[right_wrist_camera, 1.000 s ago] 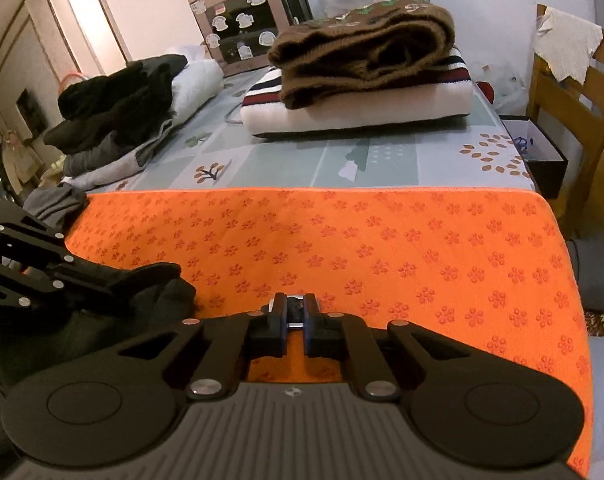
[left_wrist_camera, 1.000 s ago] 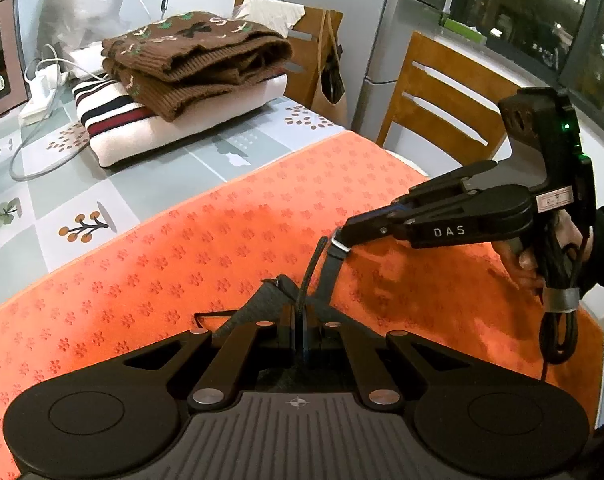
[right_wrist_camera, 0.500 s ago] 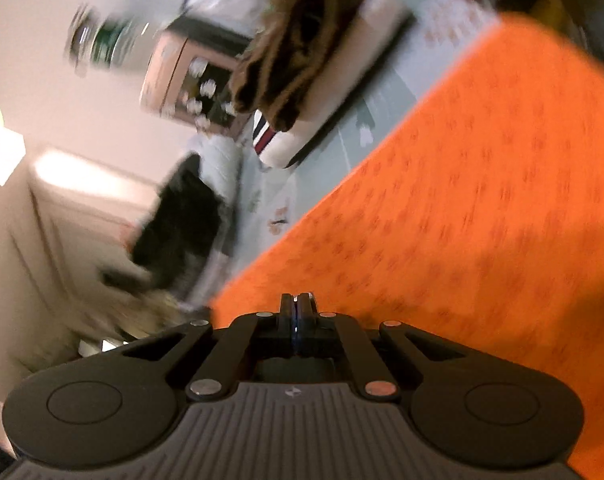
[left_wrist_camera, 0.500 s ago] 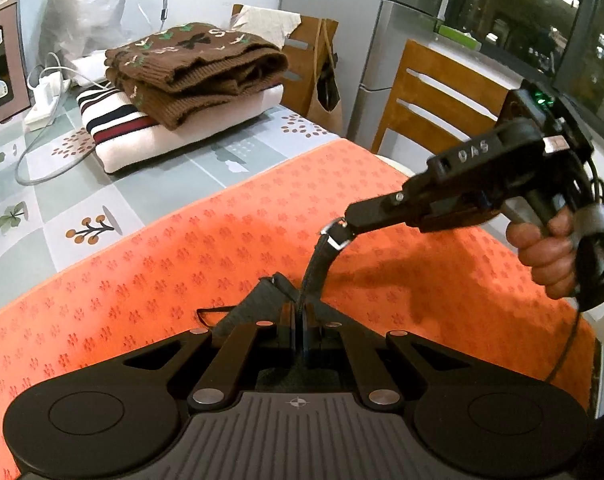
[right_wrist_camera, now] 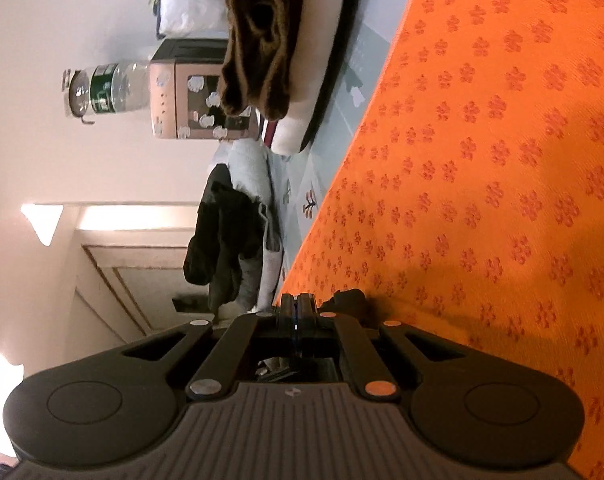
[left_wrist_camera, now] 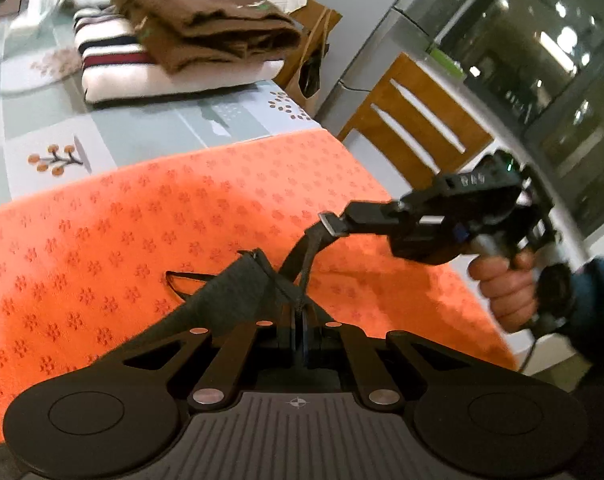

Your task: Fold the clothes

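Both claws grip one dark garment [left_wrist_camera: 238, 292] above the orange cloth [left_wrist_camera: 142, 216] on the table [left_wrist_camera: 150, 128].

Left claw [left_wrist_camera: 298, 320]: fingers pressed together on a bunched edge of the garment, which rises to a peak just ahead of the tips.

Right claw [left_wrist_camera: 329, 226]: pinched shut on a narrow dark strap of the same garment, held off to the right and above the cloth by the person's hand [left_wrist_camera: 505, 288]. In its own view the fingers meet with no gap, and dark fabric shows just beside the tips.

Change over the last second: the right claw has rolled well onto its side, so its view now shows the table running up the frame, and it has lifted and drawn away to the right. The strap between the two claws is now stretched taut, where it hung slacker a second ago. The left claw's hold is unchanged.

Judgement: the garment is being pulled out and straightened in the air. No fold lies on the cloth at this moment.

Surface and room: patterned tablecloth beyond the orange cloth. A brown sweater [left_wrist_camera: 206, 28] lies folded on a white striped one [left_wrist_camera: 114, 56] at the far end. A loose dark clothes pile [right_wrist_camera: 222, 240] sits at the far left. Wooden chair [left_wrist_camera: 413, 136] and dark window at right.
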`<action>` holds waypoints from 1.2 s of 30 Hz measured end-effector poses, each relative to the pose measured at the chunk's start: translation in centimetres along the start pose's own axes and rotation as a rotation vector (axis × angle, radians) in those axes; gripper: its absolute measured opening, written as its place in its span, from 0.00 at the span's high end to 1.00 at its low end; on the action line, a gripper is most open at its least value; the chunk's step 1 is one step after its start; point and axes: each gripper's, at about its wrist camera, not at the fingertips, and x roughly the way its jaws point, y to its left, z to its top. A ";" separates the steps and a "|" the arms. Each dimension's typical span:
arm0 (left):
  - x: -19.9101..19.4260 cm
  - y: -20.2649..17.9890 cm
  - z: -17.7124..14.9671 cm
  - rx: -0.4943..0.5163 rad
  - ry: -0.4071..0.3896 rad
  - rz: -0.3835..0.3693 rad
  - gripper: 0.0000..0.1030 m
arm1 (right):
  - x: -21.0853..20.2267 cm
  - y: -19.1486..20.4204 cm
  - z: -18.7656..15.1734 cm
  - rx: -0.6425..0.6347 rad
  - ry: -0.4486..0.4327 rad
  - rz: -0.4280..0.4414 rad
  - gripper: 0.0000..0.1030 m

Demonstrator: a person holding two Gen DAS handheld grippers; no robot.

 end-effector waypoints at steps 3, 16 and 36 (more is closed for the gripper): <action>0.0 0.3 0.8 0.006 -0.001 0.012 0.94 | 0.0 -0.1 0.4 -0.004 0.013 0.010 0.98; -2.7 -2.1 2.9 0.154 -0.151 0.208 0.67 | -1.5 -1.5 1.2 -0.004 -0.062 -0.049 0.98; 1.6 -7.7 -3.0 0.468 0.013 0.242 0.68 | -1.8 -2.4 0.9 0.000 -0.070 -0.054 0.98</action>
